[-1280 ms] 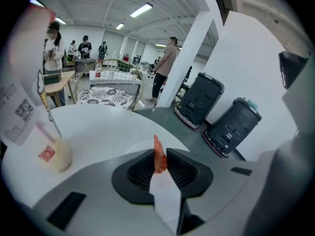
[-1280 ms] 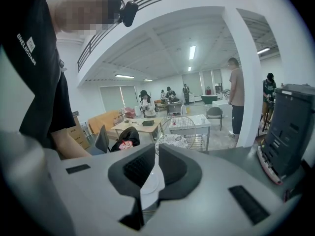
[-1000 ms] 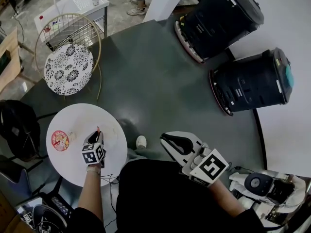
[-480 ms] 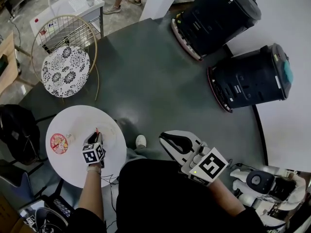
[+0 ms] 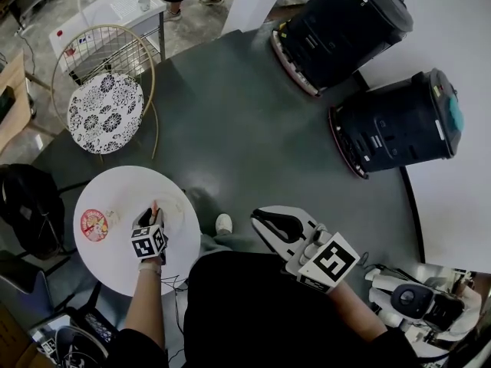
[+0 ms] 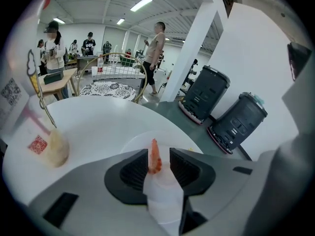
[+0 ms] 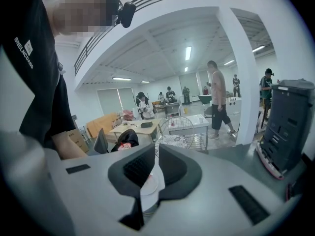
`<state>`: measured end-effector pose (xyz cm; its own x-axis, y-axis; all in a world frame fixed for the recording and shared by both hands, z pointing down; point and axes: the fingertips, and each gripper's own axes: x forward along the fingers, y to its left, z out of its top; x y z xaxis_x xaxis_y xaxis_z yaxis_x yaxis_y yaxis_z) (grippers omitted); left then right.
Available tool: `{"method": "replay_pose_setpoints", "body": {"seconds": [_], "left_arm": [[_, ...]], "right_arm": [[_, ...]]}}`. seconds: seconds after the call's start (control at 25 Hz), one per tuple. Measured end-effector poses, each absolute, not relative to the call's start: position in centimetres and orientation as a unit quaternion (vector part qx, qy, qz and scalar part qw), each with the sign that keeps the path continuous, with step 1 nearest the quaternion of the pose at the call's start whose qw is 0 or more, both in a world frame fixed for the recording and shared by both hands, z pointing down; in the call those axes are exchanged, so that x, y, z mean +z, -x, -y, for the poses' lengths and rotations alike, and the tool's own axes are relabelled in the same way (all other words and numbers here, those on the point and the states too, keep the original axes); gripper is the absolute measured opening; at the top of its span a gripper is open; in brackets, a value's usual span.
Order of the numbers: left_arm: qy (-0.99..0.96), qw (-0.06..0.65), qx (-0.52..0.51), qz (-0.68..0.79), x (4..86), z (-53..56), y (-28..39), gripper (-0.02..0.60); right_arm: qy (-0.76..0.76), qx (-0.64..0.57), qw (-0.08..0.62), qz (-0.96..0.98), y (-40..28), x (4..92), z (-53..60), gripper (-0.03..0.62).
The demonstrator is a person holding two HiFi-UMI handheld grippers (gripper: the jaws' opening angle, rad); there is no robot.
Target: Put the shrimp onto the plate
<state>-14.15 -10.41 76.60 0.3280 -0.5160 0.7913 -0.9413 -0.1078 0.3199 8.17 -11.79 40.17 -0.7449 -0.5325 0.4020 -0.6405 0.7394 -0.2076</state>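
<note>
The small orange shrimp [image 6: 154, 156] stands upright between the pads of my left gripper [image 6: 158, 165]. It leans on the left pad, with a gap to the right pad. These jaws are opening. Just below and beyond them lies the shallow white plate [image 6: 142, 140] on the round white table [image 6: 98, 127]. In the head view the left gripper [image 5: 153, 210] hovers over the plate [image 5: 176, 210], and the shrimp [image 5: 155, 205] pokes out at its tip. My right gripper [image 5: 268, 219] hangs off the table by my body. Its black jaws are together and hold nothing.
A red-labelled round lid [image 5: 93, 224] and a small pale tub [image 6: 55, 149] sit on the table's left side. A wire chair with a floral cushion [image 5: 106, 112] stands behind the table. Two black bins [image 5: 341, 29] [image 5: 399, 125] lie on the dark floor at the right.
The head view has shifted slightly. The left gripper stays over the plate with the shrimp at its tip, and the right gripper keeps its place.
</note>
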Motion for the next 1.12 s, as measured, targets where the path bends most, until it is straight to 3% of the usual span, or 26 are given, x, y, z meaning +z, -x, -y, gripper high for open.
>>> {"method": "replay_pose_setpoints", "body": {"seconds": [0.72, 0.96, 1.12], "left_arm": [[-0.721, 0.378, 0.175, 0.554, 68.3, 9.2, 13.0, 0.118], [-0.722, 0.367, 0.123, 0.574, 64.1, 8.0, 12.9, 0.048], [-0.725, 0.355, 0.090, 0.583, 60.6, 7.0, 12.5, 0.033]], "right_arm": [[-0.273, 0.160, 0.136, 0.939, -6.9, 39.2, 10.1, 0.031], [-0.253, 0.164, 0.117, 0.946, -6.1, 38.9, 9.5, 0.031], [-0.226, 0.165, 0.106, 0.954, -4.9, 38.5, 8.9, 0.031]]}}
